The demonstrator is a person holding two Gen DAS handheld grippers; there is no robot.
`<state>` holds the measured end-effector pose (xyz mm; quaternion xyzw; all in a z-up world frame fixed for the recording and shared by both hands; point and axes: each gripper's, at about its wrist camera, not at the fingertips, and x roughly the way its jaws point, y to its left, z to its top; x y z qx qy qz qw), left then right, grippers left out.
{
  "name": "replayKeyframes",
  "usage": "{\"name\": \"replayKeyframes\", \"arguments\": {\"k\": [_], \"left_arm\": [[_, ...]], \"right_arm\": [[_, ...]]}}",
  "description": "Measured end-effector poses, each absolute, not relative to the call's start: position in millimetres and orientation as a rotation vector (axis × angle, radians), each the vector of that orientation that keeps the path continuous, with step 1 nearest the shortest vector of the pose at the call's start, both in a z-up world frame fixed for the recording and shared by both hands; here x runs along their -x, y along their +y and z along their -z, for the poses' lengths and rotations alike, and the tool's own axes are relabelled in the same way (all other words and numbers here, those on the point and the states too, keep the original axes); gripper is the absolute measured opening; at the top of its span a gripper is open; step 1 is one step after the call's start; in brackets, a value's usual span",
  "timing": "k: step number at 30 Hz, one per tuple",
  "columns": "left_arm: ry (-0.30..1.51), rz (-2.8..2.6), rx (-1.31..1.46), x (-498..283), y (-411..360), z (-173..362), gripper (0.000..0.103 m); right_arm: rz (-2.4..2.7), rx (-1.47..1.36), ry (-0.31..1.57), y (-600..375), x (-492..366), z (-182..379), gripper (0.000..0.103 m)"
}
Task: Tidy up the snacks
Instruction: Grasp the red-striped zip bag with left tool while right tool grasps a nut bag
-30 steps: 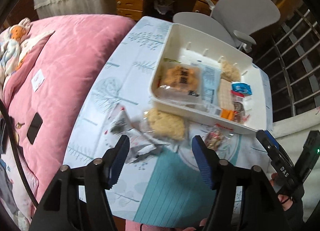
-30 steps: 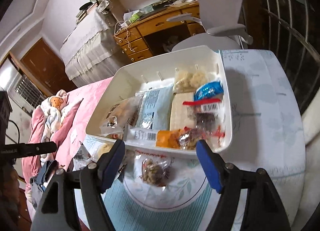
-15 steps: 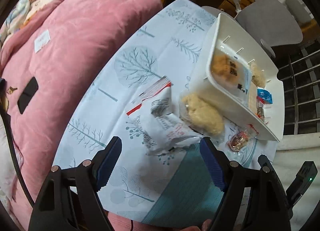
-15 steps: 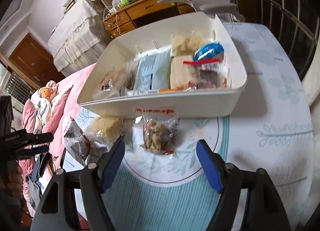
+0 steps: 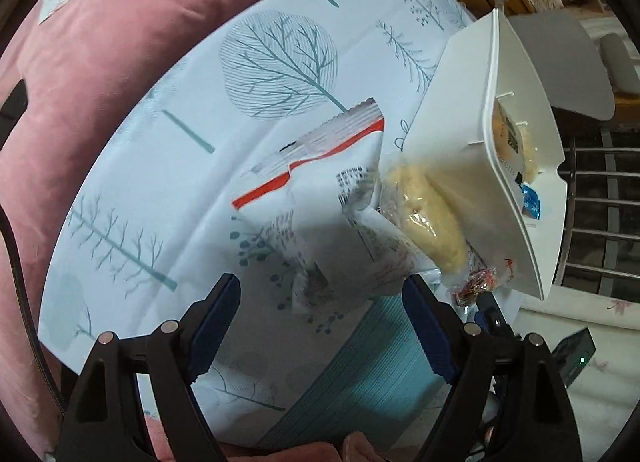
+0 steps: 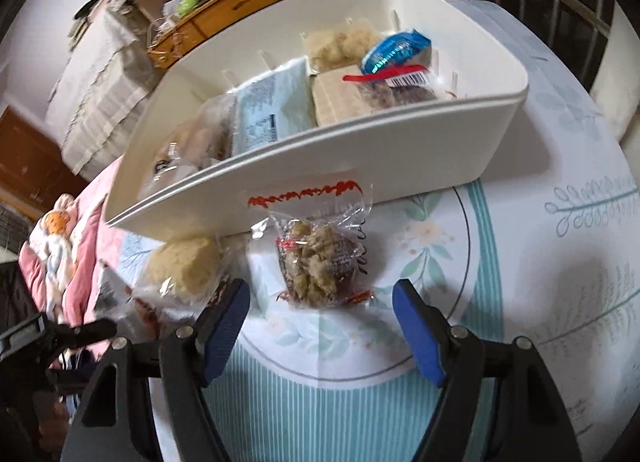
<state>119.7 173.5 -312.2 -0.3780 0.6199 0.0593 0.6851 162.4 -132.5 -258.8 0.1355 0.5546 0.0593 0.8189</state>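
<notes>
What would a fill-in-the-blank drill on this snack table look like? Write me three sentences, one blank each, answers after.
1. The clear packet of brown snack lies on the tablecloth, ____ the white bin.
2. The white bag in front of the left gripper bears a ____ stripe.
3. Nothing is between the right gripper's jaws; they stand ____.

Answers: outside; red; open
</notes>
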Motion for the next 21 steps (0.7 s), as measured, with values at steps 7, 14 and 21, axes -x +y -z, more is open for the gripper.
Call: {"name": "replayKeyframes", "arguments": {"k": [7,14,21], "left_arm": [[1.428,-0.053,0.812,-142,174,323,0.081],[1.44,-0.025,0.796,-153,178,330,0.052],[1.422,-0.006,0.791,-154,177,330,0.038]], "right_arm": [[-0.045,-0.25,1.165,-114,-170,272,0.074],[-0.021,-0.154,1.116,-101,-176,274,0.056],[-0.026,-0.13,1.121,-98,-178,273,0.053]]}}
